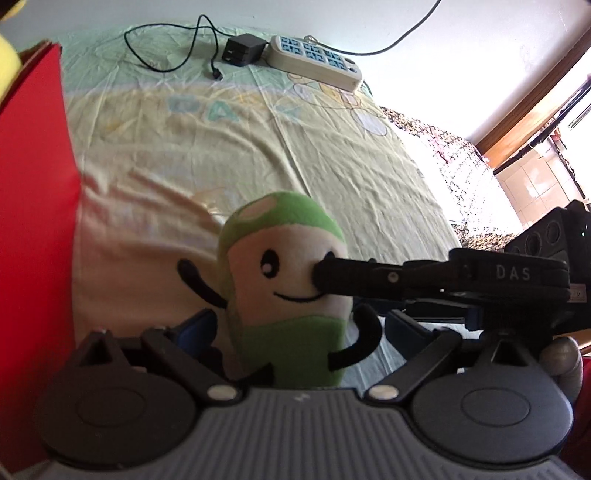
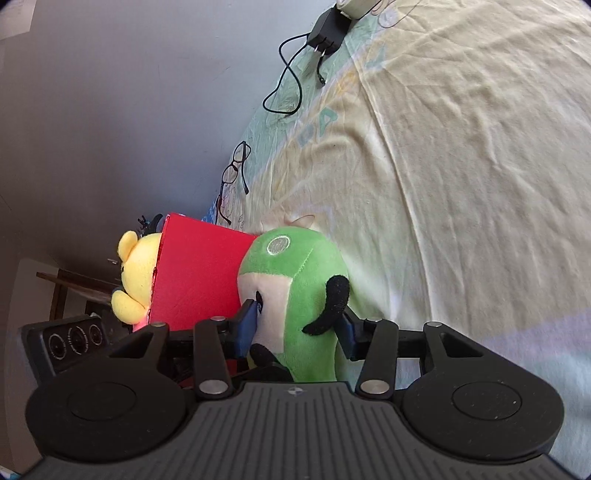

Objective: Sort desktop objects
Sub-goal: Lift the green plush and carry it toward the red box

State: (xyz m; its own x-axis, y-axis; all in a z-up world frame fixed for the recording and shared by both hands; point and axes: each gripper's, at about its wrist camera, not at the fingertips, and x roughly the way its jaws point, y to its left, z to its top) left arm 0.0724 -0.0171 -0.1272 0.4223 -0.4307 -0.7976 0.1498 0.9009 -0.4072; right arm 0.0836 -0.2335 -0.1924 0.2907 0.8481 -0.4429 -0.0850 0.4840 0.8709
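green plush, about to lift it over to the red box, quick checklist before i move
1. Right tongs closed on the green plush: ok, pads press both sides.
2. Left tongs let go: ok, open, pads off the plush.
3. Red box close by: ok, beside the plush.
4. Room in the box: cannot tell; yellow plush sticks out of its opening.
5. Glasses and charger out of the way: ok, both lie well behind.
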